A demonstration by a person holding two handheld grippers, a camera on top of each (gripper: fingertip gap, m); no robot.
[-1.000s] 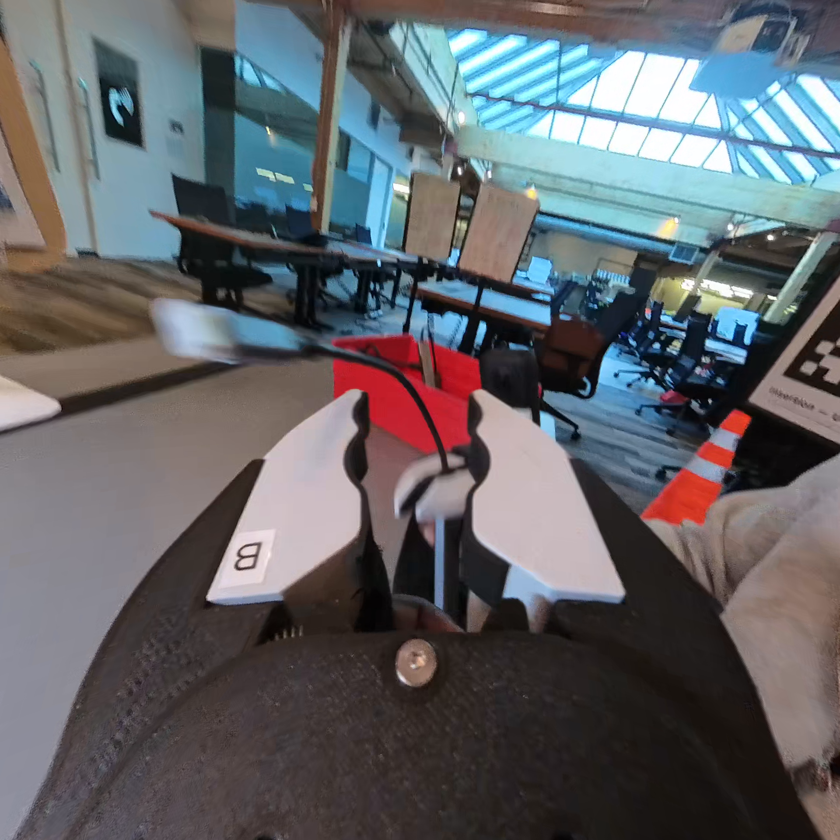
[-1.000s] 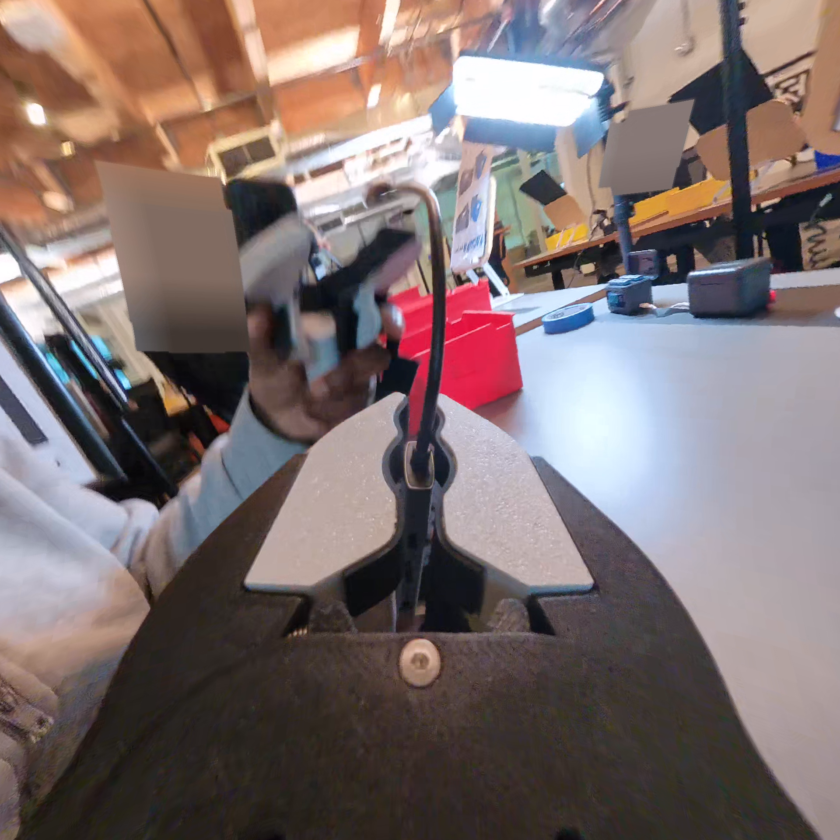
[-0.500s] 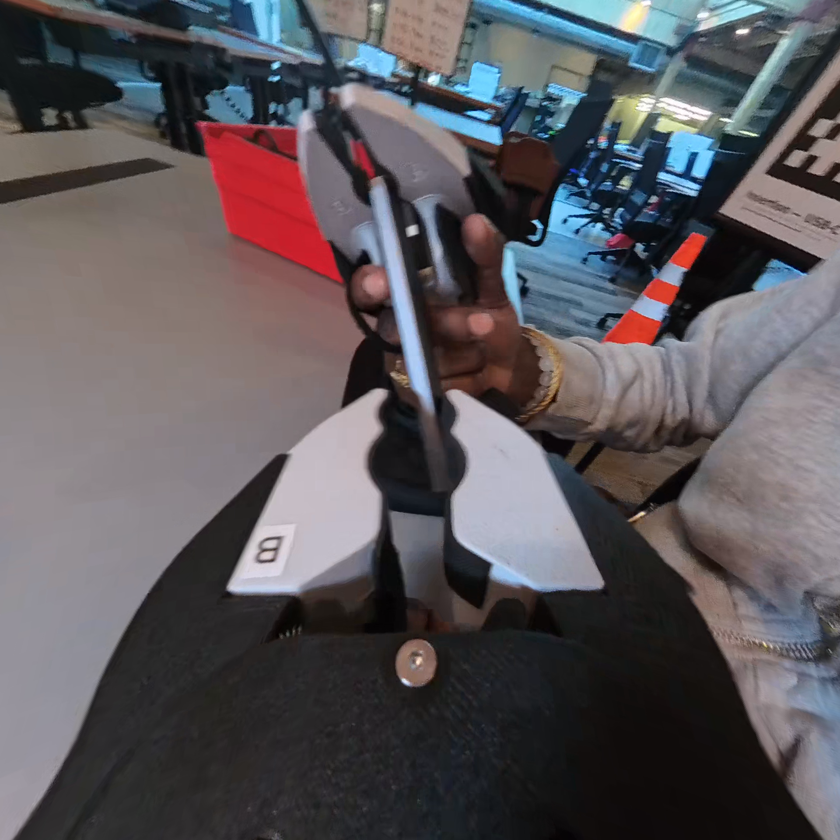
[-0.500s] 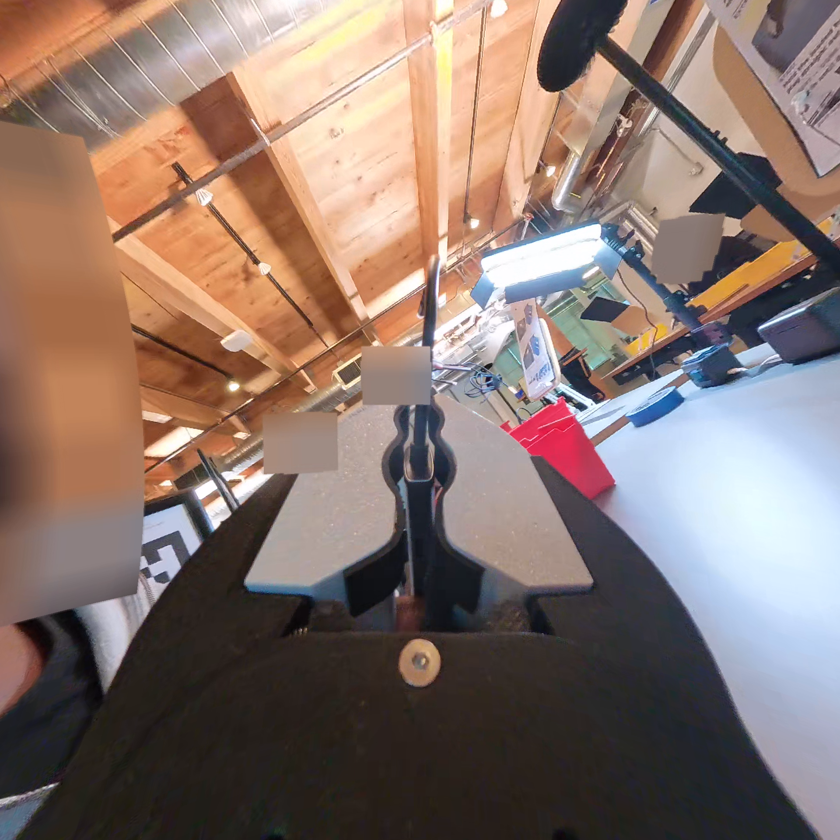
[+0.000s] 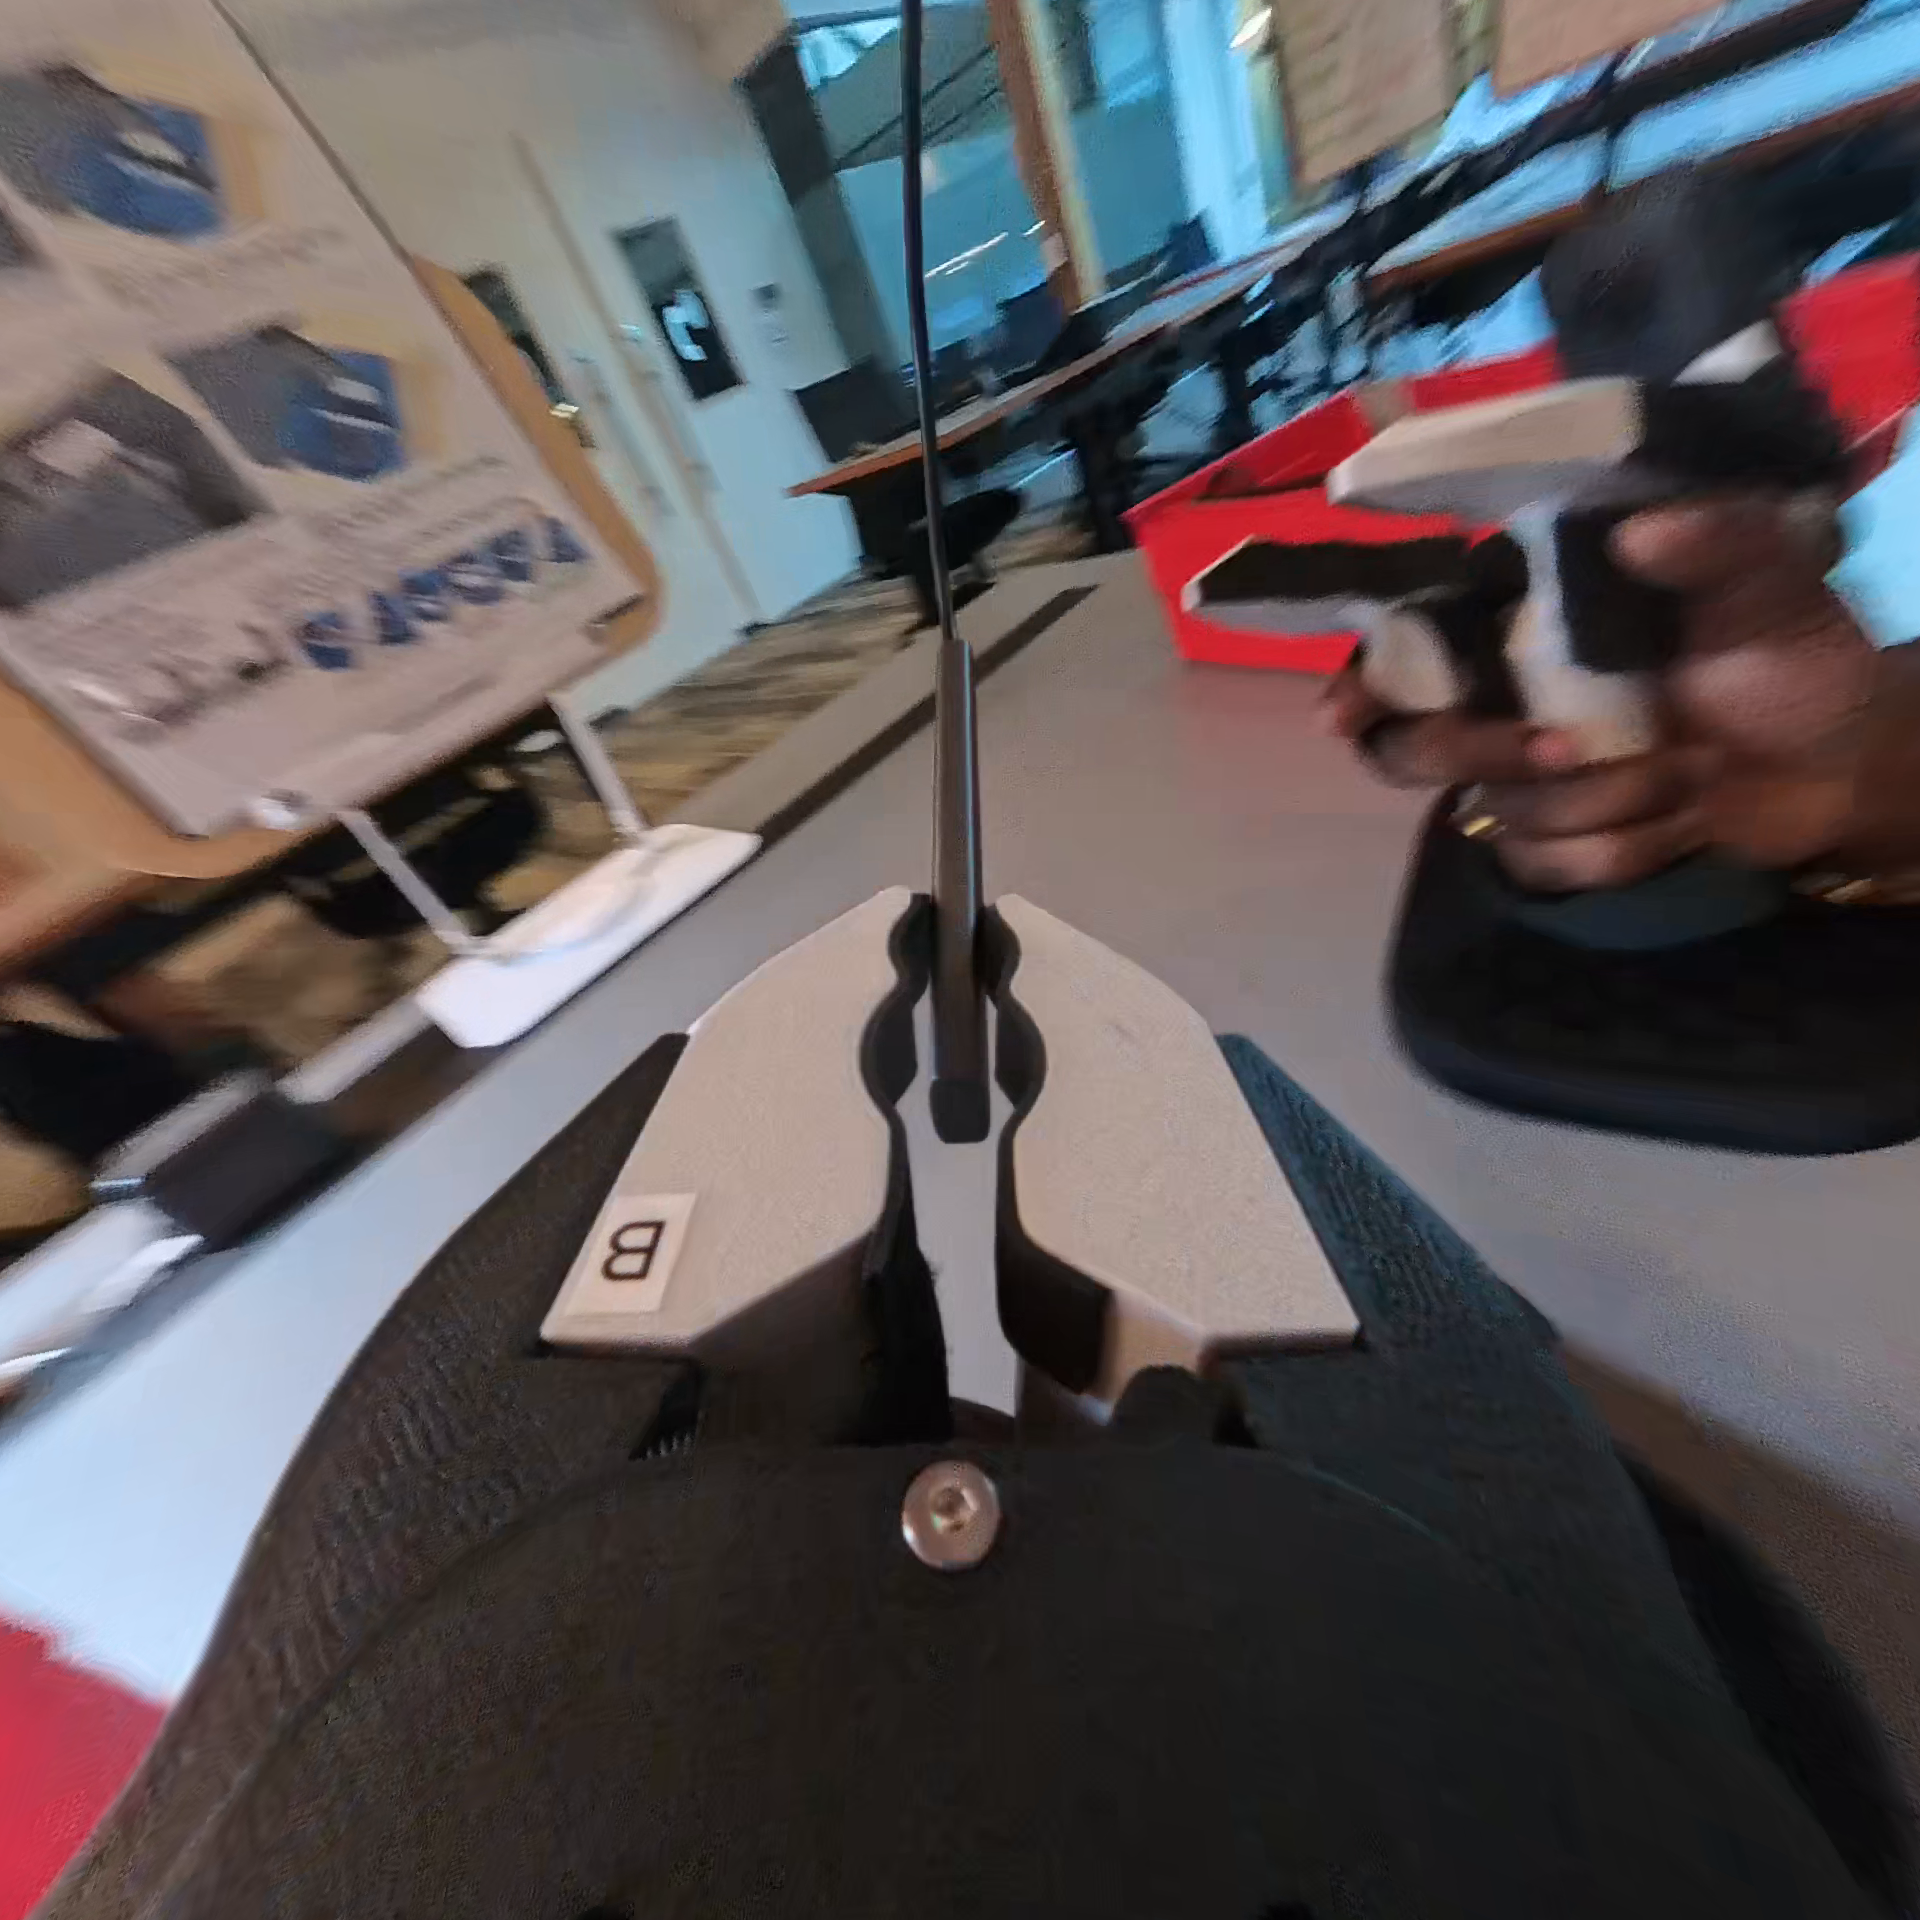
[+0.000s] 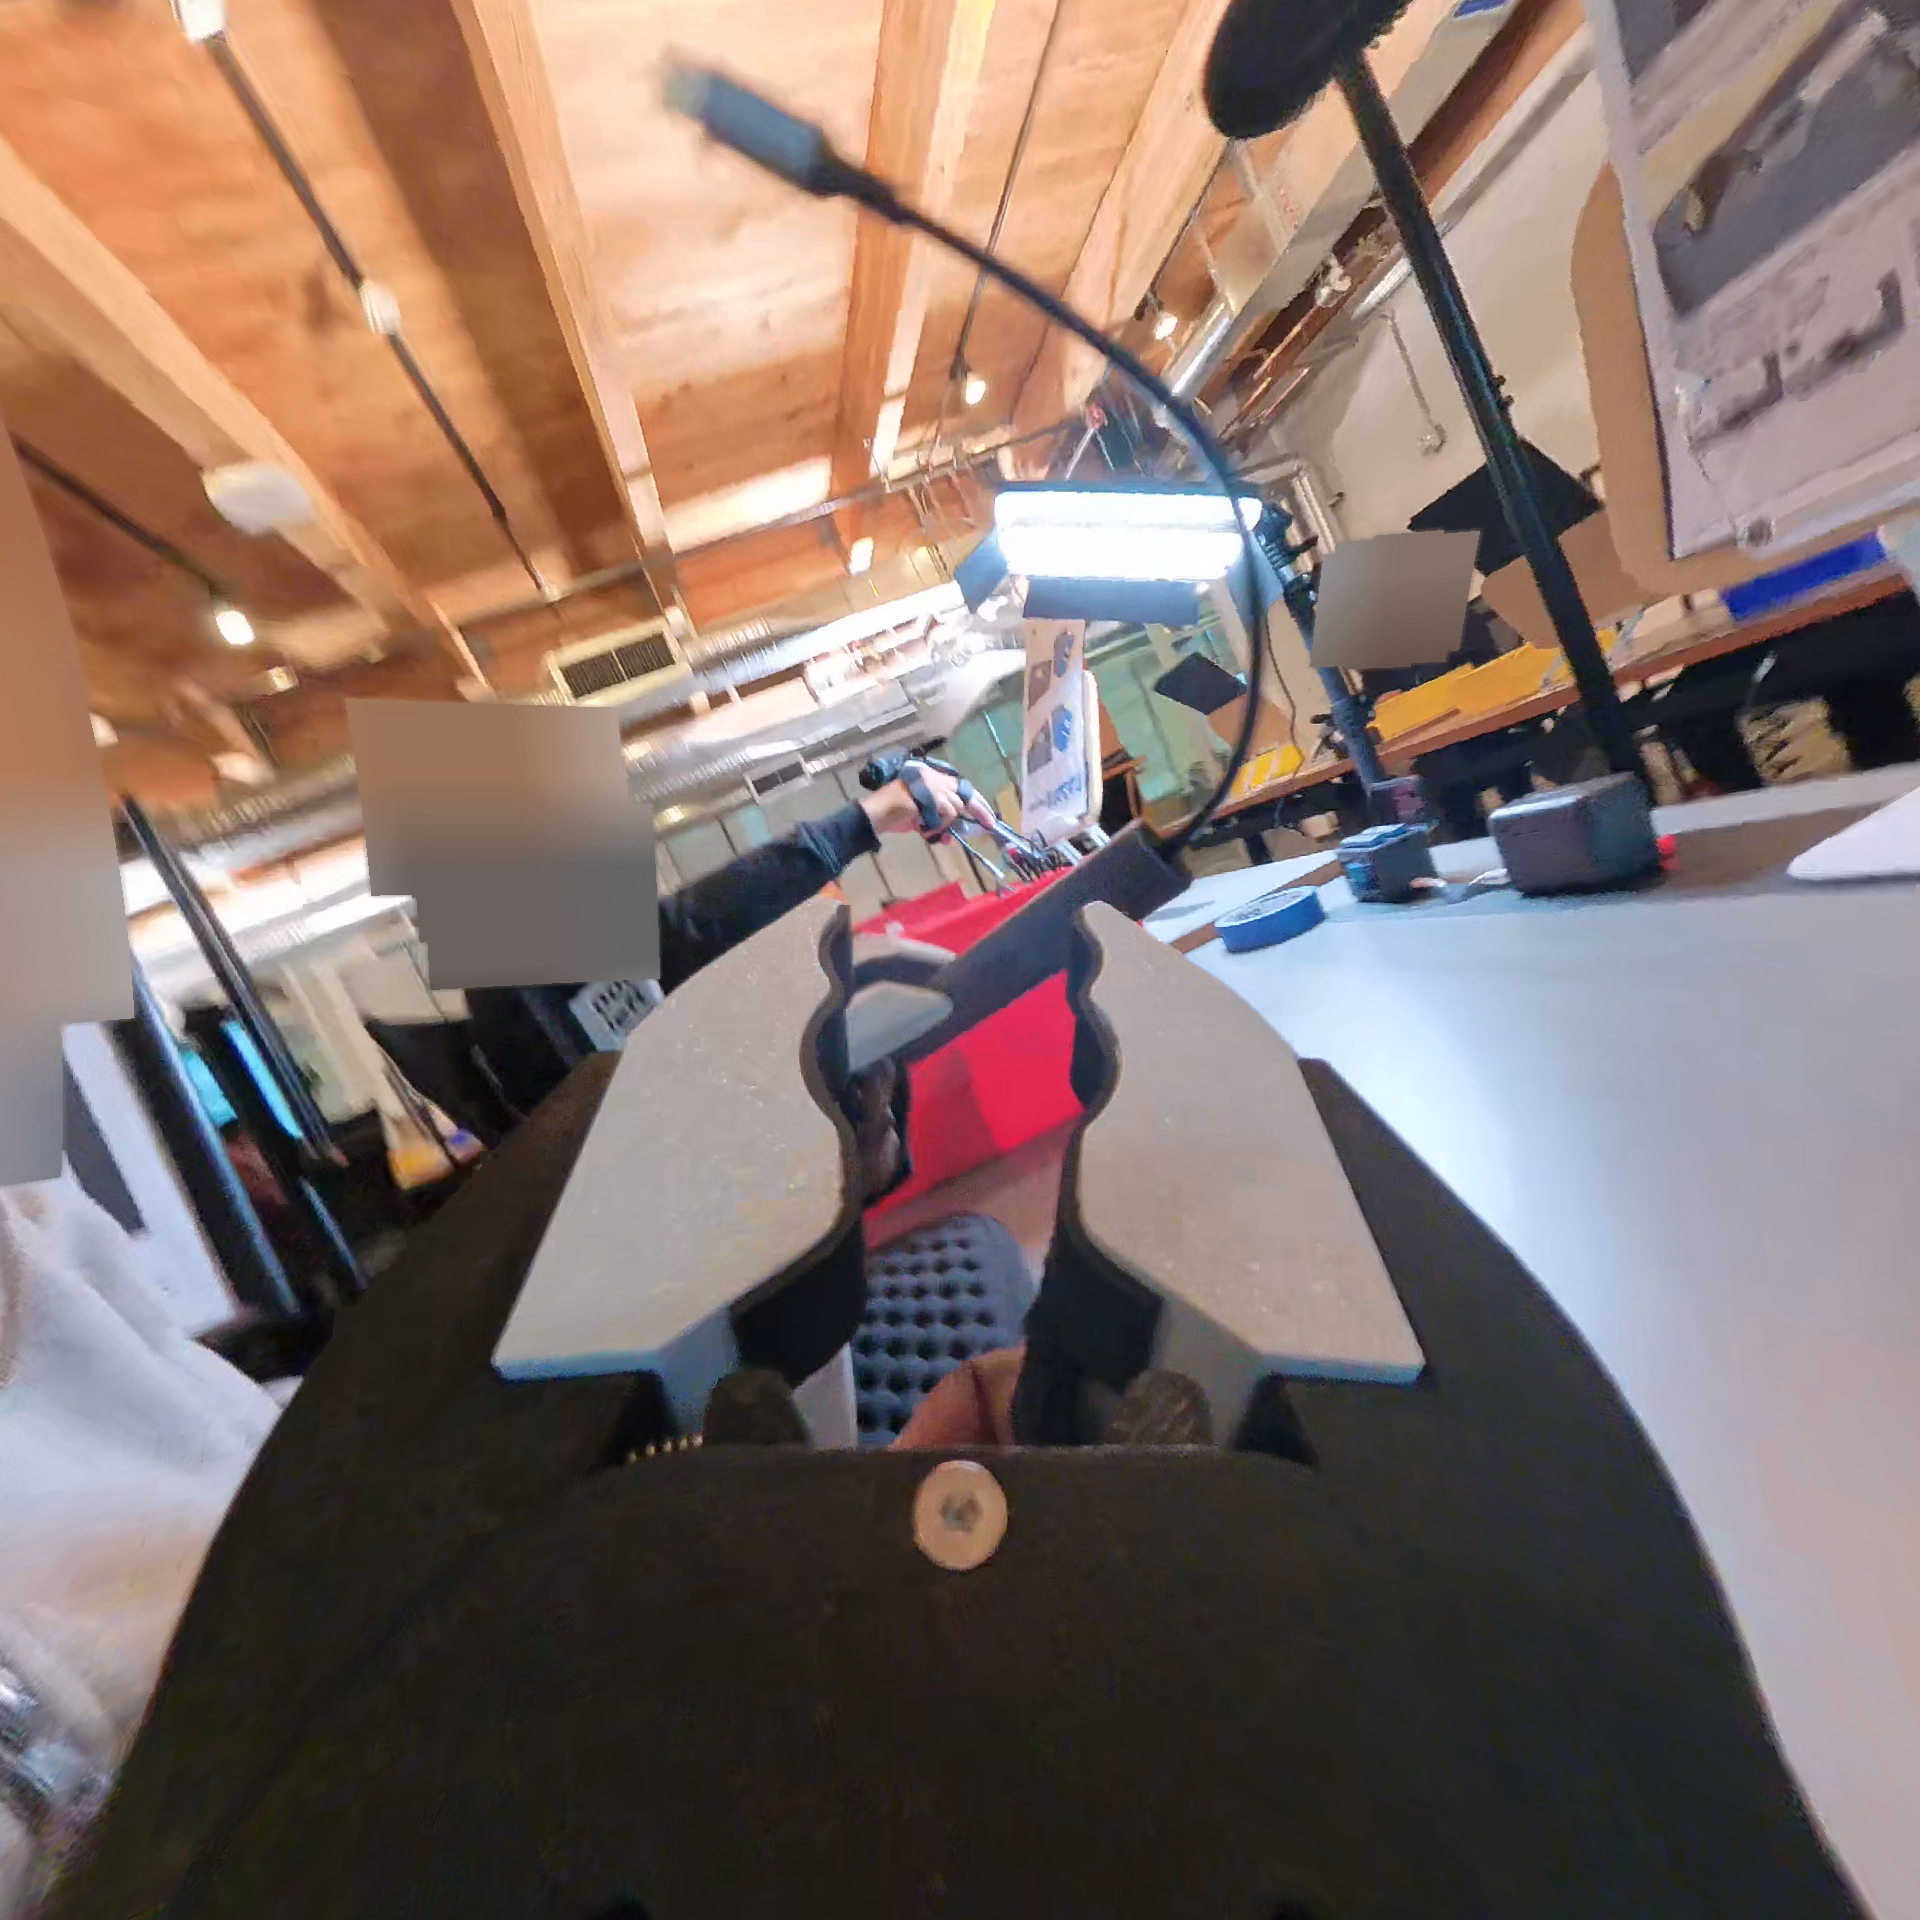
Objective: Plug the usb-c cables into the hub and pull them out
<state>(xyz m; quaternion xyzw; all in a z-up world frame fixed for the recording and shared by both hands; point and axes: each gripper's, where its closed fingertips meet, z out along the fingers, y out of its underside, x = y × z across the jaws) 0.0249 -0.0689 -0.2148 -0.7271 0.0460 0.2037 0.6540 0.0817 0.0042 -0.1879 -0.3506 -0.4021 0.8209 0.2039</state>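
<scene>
Hub (image 5: 954, 790) sits edge-on in my left gripper (image 5: 958, 909), whose fingers are clenched on its lower end. It is held up off the worktop (image 6: 1558, 1091), not lying on it. From the hub's upper end a thin black cable (image 5: 920, 312) runs straight up and out of the left wrist view.

In the right wrist view the same cable arcs over and ends in a plug (image 6: 748, 114) hanging free in the air, seated in nothing. My right gripper (image 6: 958, 920) is released: the fingers stand well apart with nothing between them, and the hub shows just beyond their tips.

A red bin (image 5: 1278, 520) stands at the far edge of the worktop, with a roll of blue tape (image 6: 1270, 920) and some small dark boxes near another edge.

As I read it, I am between steps. The hub is secured, but I see no cable plugged into it, and the only plug I can find is loose. Its ports are too blurred to check, so I cannot tell how many plug-and-pull rounds are done. What looks left is to catch a plug with the right gripper, line it up with a port, push it home and draw it out
</scene>
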